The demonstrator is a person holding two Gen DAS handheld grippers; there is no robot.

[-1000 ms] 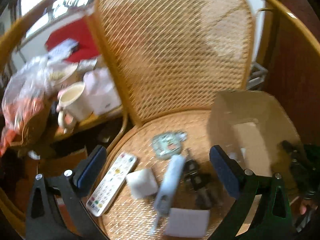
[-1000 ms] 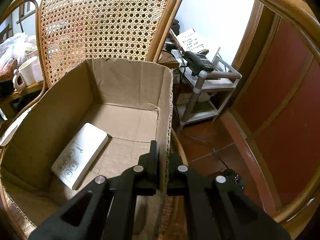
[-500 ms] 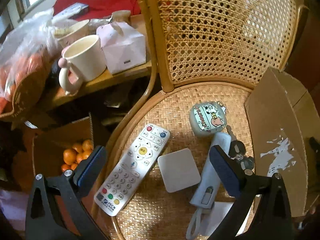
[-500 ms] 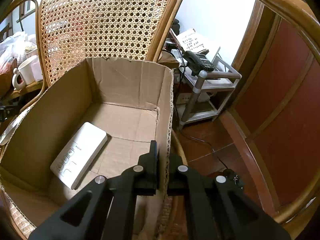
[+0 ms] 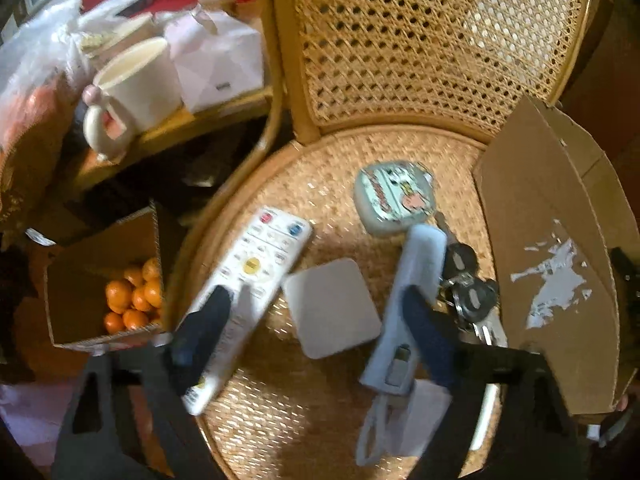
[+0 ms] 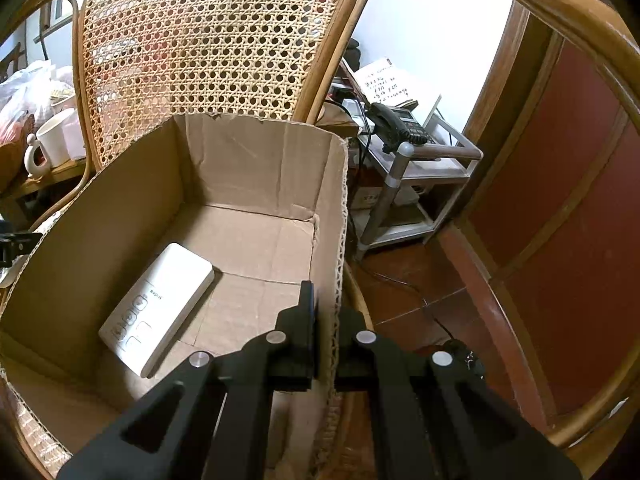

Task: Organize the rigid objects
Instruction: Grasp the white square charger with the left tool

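Over the woven rattan seat [image 5: 320,420] the left gripper [image 5: 316,316] sits lower and steeper than a second ago, when the cane chair back [image 5: 420,40] filled most of its view; its jaws have just been closing yet stand apart, pressing on nothing, with the white square block [image 5: 332,308] lying on the seat between them. The right gripper [image 6: 324,320] has not shifted, its jaws clamped together on the right wall of the cardboard box [image 6: 256,168].

That box, plain corrugated board with torn rims, stands on the seat at the right, and a flat white controller with round buttons [image 6: 160,304] lies on its floor. A side counter [image 5: 168,136] of yellow wood at upper left carries a cream mug [image 5: 136,88] and a pale pink carton [image 5: 216,60]; below it a small box holds oranges [image 5: 132,296] (glossy, heaped).

On the seat, largest first: the long white remote [image 5: 260,264] under the left fingertip, a pale blue slim handset [image 5: 416,288] under the right one, a rounded cartoon-printed case [image 5: 394,196], and dark keys [image 5: 468,292] just beside the handset.
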